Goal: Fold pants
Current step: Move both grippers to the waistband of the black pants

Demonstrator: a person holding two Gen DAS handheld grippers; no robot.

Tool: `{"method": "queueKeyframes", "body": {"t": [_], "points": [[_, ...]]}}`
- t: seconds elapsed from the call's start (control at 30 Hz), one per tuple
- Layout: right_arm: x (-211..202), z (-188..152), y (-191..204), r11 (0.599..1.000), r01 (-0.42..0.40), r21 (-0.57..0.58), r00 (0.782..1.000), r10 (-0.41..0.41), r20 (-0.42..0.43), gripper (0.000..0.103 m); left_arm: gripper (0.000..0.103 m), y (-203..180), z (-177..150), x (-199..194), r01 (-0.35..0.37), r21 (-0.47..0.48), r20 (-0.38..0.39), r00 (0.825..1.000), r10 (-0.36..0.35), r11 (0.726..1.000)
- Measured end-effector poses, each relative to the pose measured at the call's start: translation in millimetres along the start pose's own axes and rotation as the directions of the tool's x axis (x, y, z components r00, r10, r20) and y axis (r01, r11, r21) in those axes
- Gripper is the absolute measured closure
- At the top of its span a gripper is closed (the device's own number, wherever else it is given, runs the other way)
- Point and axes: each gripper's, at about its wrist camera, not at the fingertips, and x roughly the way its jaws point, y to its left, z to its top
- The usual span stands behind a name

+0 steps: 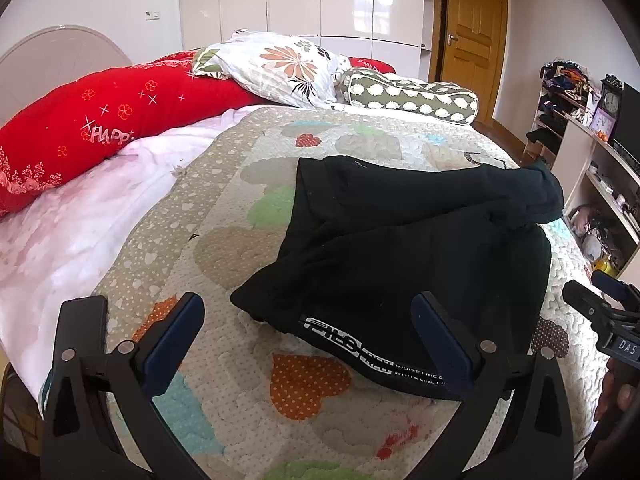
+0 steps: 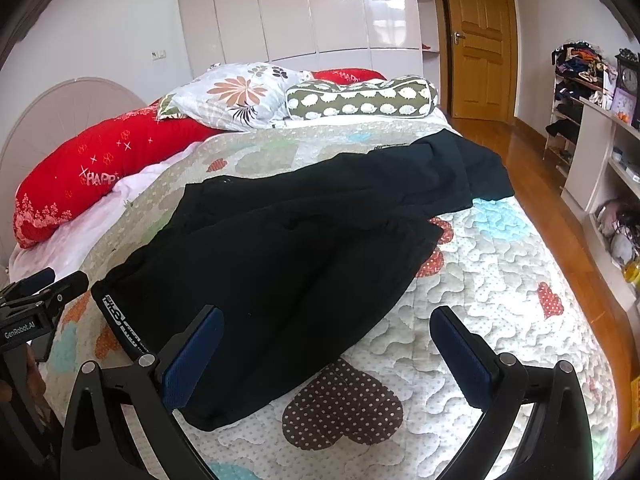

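Black pants (image 1: 420,236) lie across the quilted bed, waistband with white lettering (image 1: 360,344) nearest me, legs running away to the right. In the right wrist view the same pants (image 2: 288,248) spread from the lower left toward the far bed edge. My left gripper (image 1: 312,320) hovers open just above the waistband's near left corner, nothing between its blue pads. My right gripper (image 2: 328,336) is open over the pants' near right edge, holding nothing. Each gripper shows at the side of the other's view: the right gripper (image 1: 600,312), the left gripper (image 2: 44,292).
A heart-patterned quilt (image 2: 480,280) covers the bed. Red cushion (image 1: 100,120), floral pillow (image 1: 288,68) and a green bolster (image 1: 412,96) sit at the head. Shelves with clutter (image 1: 592,168) stand right of the bed; a wooden door (image 2: 480,40) is behind.
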Motion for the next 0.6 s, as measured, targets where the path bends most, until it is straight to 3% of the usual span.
{"method": "queueKeyframes", "body": {"t": [0.6], "points": [[17,-4,-21,0.999,0.016,0.045,0.999,-0.014,-0.040,0.000,0.000,2,-4,14,0.027,-0.016,-0.037,0.999,-0.027,1.000]]}}
